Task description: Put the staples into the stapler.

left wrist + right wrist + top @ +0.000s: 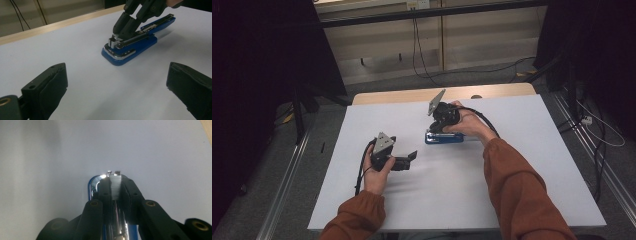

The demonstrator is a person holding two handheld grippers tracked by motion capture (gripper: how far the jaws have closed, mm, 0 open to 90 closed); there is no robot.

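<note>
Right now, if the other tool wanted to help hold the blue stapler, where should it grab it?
Probably the low blue base at the front end of the stapler, coming in from the open side facing the left tool. The right tool already pinches the strip of staples in the metal channel on top, so the top is taken. The base lies flat, so closing across its sides looks steadiest.

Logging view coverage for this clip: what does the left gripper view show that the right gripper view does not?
Left gripper view alone: the whole blue stapler from the side, the table's wooden edge, and the left gripper with its jaws wide apart over bare table. Right gripper view alone: a close look down the staple strip pinched between the right gripper's jaws. Both: the stapler, the right gripper's jaws on it, and the white tabletop.
</note>
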